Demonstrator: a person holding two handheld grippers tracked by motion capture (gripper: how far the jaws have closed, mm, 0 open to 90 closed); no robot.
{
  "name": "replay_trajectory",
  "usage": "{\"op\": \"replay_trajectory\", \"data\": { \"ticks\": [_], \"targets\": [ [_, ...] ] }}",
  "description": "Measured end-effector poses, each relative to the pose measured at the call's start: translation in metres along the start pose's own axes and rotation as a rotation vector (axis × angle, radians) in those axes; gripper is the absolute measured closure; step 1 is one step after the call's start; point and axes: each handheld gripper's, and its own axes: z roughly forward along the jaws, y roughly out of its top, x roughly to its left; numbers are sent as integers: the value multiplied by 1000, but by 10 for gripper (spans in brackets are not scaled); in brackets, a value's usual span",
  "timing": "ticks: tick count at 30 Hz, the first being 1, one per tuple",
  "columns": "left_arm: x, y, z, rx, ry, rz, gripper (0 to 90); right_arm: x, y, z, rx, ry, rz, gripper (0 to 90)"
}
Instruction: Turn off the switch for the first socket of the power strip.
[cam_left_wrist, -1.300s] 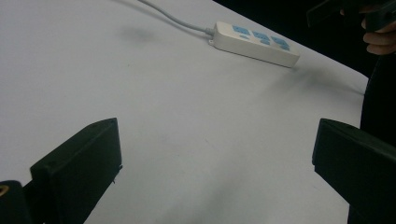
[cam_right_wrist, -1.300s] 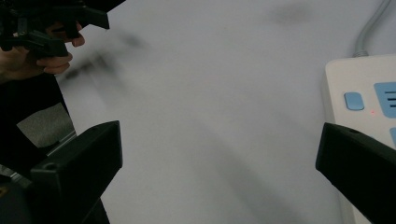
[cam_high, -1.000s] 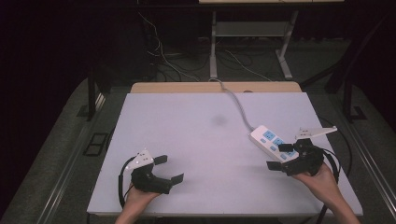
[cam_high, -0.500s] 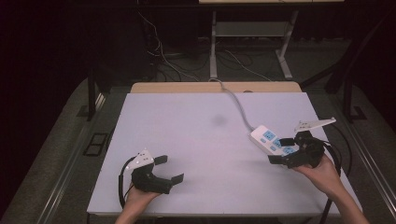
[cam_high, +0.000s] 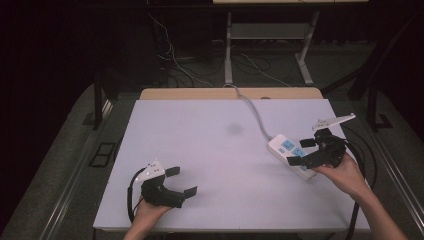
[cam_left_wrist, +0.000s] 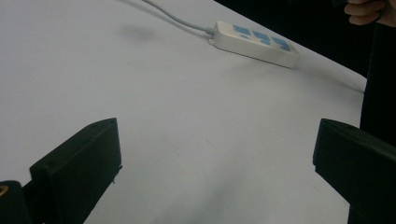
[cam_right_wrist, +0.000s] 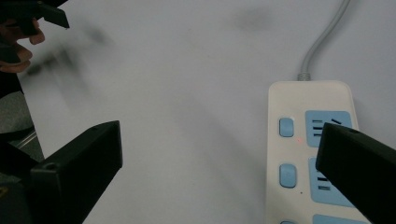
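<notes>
Dark floor and a tangle of cables surround the white table, whose far edge shows a strip of bare wood, with the legs of a metal stand rising beyond it. On the table, the largest thing is a white power strip with pale blue sockets, lying directly under the right gripper, which a hand holds just above its near end; the jaws stand wide apart with nothing between them, one jaw over the strip and the other out over bare tabletop beside it. In the right gripper view the strip lies between and beneath the jaws toward the right one, showing small blue rocker switches beside each socket and a tiny red light below the first switch; no brand name or printed writing can be read on it. Its grey cord leaves the strip's far end and runs away from the right gripper over the table's far edge. The left gripper sits well apart from the strip, near the table's front edge, held in the other hand, its jaws likewise spread and empty over bare table. From the left gripper view the strip lies far ahead, beyond the right jaw's side. A faint dark smudge marks the tabletop between the two grippers, nearer the far side
</notes>
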Motion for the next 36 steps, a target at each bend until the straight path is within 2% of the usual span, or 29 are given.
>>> {"op": "replay_trajectory", "data": {
  "ticks": [12,32,36],
  "targets": [
    [0,0,1,5,-4,2,0,-14,13,9,37,-8,-10,4],
    [0,0,2,9,-3,4,0,-36,20,25,69,-27,23,4],
    [0,0,2,11,-4,6,0,-41,20,28,81,-24,27,46]
  ]
}}
